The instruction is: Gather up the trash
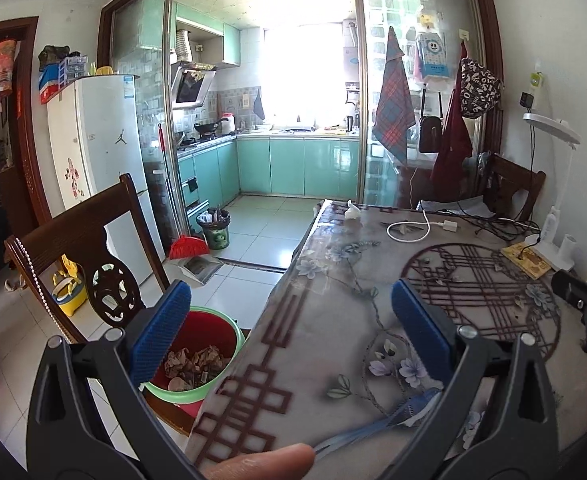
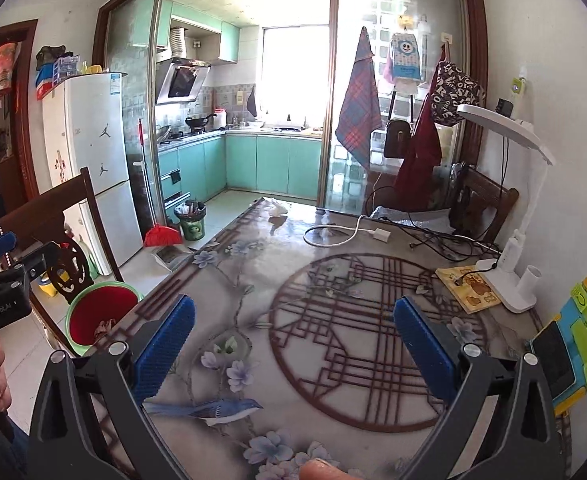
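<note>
Ribbed blue jaws of both grippers gape empty over glossy floral table (image 2: 253, 280).

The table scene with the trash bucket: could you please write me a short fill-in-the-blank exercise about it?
1. The green bucket beside the table is ____ inside.
2. Both the left gripper and the right gripper have their jaws ____.
3. The crumpled tissue lies at the table's ____ end.
4. The charger cable on the table is ____ in colour.

Missing words: red; open; far; white
</note>
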Demonstrator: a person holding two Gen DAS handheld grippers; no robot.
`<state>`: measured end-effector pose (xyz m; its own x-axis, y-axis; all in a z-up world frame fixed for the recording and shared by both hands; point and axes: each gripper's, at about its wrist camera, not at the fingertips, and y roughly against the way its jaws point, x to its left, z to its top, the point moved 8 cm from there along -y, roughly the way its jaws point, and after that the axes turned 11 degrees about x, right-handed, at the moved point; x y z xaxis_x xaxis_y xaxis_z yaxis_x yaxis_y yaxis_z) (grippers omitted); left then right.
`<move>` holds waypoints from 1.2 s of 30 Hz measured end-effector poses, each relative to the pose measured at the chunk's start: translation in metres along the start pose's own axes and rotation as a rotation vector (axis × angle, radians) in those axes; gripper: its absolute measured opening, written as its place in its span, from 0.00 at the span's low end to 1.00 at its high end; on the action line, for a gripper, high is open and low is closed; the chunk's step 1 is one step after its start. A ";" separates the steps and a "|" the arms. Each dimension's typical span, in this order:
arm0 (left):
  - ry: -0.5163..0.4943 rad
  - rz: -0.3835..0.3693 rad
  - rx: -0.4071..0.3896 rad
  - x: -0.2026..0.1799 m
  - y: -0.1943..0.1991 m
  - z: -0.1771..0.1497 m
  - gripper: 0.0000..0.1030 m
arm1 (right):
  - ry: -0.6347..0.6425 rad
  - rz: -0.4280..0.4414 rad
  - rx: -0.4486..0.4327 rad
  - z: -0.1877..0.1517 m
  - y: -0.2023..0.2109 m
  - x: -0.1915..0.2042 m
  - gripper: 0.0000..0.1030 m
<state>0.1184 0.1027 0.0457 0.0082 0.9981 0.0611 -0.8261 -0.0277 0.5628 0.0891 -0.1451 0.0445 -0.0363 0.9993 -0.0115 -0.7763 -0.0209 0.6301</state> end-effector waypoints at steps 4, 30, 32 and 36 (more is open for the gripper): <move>-0.037 0.008 -0.046 -0.016 0.005 -0.002 0.96 | -0.018 -0.010 -0.016 -0.009 0.002 -0.013 0.94; -0.008 -0.012 -0.035 -0.024 0.002 -0.009 0.96 | -0.020 0.020 -0.009 -0.022 -0.006 -0.012 0.94; -0.005 -0.018 -0.031 -0.024 0.001 -0.008 0.96 | -0.020 0.020 -0.007 -0.022 -0.006 -0.012 0.94; -0.009 -0.015 -0.037 -0.025 0.002 -0.008 0.96 | -0.018 0.021 -0.005 -0.022 -0.007 -0.011 0.94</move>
<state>0.1121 0.0783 0.0390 0.0257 0.9978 0.0606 -0.8460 -0.0106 0.5331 0.0812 -0.1568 0.0232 -0.0416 0.9990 0.0161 -0.7787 -0.0425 0.6260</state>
